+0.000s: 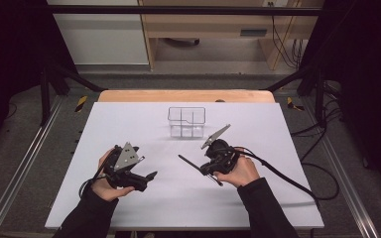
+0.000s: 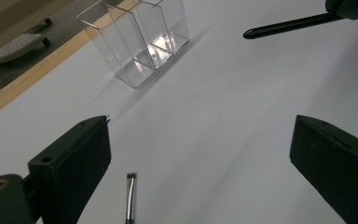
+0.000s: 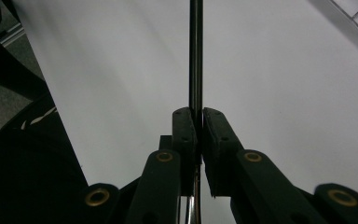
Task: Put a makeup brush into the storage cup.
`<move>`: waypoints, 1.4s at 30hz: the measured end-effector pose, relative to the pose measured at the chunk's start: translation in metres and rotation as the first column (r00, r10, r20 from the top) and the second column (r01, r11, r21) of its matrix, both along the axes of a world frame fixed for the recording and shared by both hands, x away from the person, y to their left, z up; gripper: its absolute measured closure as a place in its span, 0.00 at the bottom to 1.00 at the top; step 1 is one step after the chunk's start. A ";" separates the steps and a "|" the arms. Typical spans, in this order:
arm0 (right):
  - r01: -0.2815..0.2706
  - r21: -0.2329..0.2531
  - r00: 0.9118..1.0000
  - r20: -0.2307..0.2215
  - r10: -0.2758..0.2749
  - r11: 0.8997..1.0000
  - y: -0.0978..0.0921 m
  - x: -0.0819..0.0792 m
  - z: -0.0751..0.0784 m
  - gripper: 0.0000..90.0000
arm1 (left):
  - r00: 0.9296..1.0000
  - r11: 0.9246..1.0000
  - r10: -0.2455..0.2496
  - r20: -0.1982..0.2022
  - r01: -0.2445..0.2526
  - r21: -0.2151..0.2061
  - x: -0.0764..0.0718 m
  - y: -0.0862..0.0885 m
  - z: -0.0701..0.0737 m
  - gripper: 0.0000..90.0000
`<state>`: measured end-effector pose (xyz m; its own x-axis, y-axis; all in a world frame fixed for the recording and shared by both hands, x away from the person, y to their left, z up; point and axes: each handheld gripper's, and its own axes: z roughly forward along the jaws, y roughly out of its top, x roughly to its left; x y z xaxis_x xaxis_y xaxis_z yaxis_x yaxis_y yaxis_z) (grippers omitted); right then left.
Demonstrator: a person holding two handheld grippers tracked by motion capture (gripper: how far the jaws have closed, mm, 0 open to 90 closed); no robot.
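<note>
We hold one two-jaw gripper in each hand above the white table (image 1: 129, 198).

Left gripper (image 1: 151, 175): in the left gripper view its two black jaws stand wide apart, with nothing between them but bare table surface. Just ahead of its left jaw and between the two, low in that view, a small brush tip (image 2: 130, 196) with a metal ferrule lies flat on the table; the jaws do not touch it. We cannot tell how far its handle extends, as it leaves the frame.

Right gripper (image 3: 199, 122): its jaws are closed on a thin dark brush handle (image 3: 196, 56), which runs straight forward from the pinch point, along the line of the jaws. In the high view this handle (image 1: 188, 162) projects from the right gripper (image 1: 209, 173) toward the left gripper, with its free end between the two tools and clear of the table's far edge. The left gripper view shows the same handle (image 2: 284, 25) ahead and to the right of its open jaws, above the table.

Farther ahead of both grippers stands a clear plastic organizer (image 1: 187, 122), upright, divided into compartments. In the left gripper view the organizer (image 2: 140, 42) lies ahead and to the left. It stands well apart from both tools, near the far edge of the table, and its compartments look see-through down to the base.
</note>
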<state>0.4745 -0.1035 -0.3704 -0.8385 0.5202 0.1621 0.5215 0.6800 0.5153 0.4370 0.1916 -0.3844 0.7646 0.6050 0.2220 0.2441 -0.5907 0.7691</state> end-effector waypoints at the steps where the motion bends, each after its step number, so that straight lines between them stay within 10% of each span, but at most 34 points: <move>1: -0.002 0.002 1.000 0.000 0.002 1.000 0.001 0.000 0.000 0.94 | 1.000 1.000 -0.006 0.002 0.006 0.013 0.000 -0.003 0.000 0.05; 28: -0.055 0.031 0.998 -0.043 0.056 0.998 0.006 -0.004 -0.002 0.94 | 0.991 0.980 -0.125 0.045 0.116 0.164 -0.004 -0.039 0.005 0.05; 42: -0.101 0.031 0.992 -0.069 0.103 0.994 0.018 -0.003 -0.002 0.94 | 0.968 0.943 -0.242 0.063 0.219 0.251 -0.010 -0.057 0.004 0.08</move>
